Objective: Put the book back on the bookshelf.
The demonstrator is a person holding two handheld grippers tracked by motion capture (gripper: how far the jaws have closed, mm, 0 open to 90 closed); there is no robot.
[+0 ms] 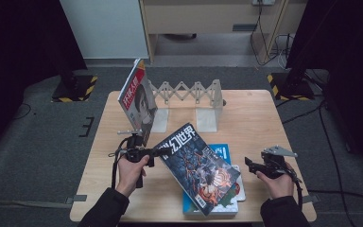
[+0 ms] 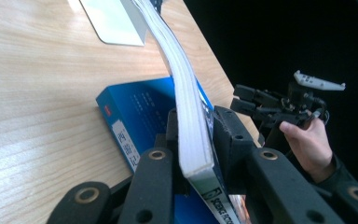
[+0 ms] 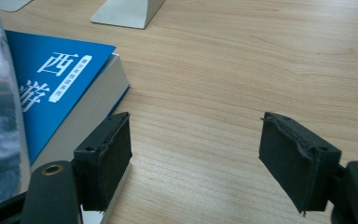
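High view: your left gripper [image 1: 152, 154] clamps the science-fiction magazine [image 1: 198, 166] off the blue book [image 1: 221, 150], right gripper [image 1: 249, 163] open, empty; next, stand it beside the bookend rack [image 1: 189, 92].

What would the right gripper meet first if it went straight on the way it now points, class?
Probably bare table. The right gripper has open, empty jaws aimed over the wood, with the blue book off to one side. Farther on stands a metal bookend, though depth is hard to judge.

Magazine [image 1: 199, 168] over book [image 1: 221, 152]; rack [image 1: 189, 94] behind, on table [image 1: 250, 118].
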